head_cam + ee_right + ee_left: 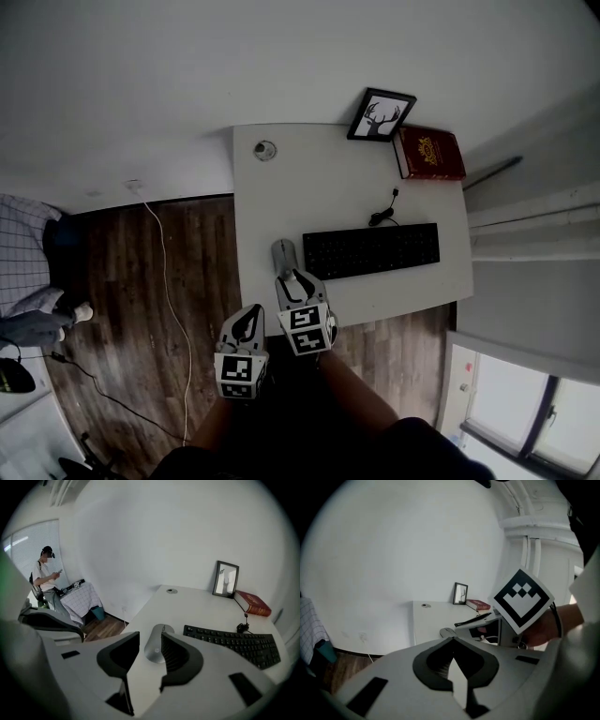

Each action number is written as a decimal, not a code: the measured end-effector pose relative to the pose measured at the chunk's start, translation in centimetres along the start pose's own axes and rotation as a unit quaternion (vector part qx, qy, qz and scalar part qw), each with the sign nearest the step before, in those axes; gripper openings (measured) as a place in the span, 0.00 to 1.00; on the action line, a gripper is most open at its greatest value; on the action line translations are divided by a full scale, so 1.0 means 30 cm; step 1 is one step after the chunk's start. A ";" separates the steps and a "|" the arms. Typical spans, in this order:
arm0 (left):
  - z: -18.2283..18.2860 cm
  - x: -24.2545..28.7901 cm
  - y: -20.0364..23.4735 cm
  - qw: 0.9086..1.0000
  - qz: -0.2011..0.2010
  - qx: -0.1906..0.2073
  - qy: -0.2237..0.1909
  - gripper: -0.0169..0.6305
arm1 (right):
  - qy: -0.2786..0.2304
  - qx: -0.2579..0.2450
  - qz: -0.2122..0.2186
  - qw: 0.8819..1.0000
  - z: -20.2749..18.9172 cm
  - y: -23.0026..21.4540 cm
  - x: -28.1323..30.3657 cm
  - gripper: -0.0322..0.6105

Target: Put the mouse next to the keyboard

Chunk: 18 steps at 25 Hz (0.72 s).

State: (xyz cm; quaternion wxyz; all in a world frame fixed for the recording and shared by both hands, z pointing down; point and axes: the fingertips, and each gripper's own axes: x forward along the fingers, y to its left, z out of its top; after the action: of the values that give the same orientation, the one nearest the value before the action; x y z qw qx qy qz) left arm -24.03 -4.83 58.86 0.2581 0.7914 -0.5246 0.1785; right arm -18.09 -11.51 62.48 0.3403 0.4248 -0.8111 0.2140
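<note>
- While your right gripper (150, 635) reaches low over the near edge of the table (309, 178), its jaws stand apart, released. The mouse (157, 646) lies on the table between them, just left of the keyboard (234, 641).
- Your left gripper (453, 640): held back off the table over the floor (187, 281), jaws closed tip to tip, nothing between.
- Right gripper view only: a person (46, 581) far off beside a checked cloth (79, 599).
- Left gripper view: your other gripper's marker cube (520, 603) hides most of the keyboard — the mouse is barely visible.
</note>
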 end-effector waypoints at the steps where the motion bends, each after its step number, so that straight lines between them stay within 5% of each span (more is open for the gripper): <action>1: -0.001 0.004 0.004 1.000 0.001 -0.001 0.003 0.03 | 0.007 0.000 -0.001 1.000 -0.003 -0.006 0.015 0.27; 7: -0.004 0.011 0.022 1.000 0.009 -0.011 0.015 0.03 | 0.040 0.006 -0.011 0.999 -0.021 -0.048 0.093 0.31; 13: -0.015 0.015 0.042 0.999 0.017 -0.020 0.019 0.03 | 0.057 0.015 -0.005 0.998 -0.027 -0.052 0.153 0.48; 18: -0.015 0.024 0.051 0.999 0.020 -0.024 0.020 0.03 | 0.072 0.027 -0.019 0.997 -0.038 -0.055 0.190 0.53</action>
State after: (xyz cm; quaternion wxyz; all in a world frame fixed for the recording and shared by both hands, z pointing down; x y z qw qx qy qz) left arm -25.16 -5.59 59.97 0.2844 0.7706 -0.5389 0.1868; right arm -18.62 -14.78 67.53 0.3901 0.4329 -0.7704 0.2587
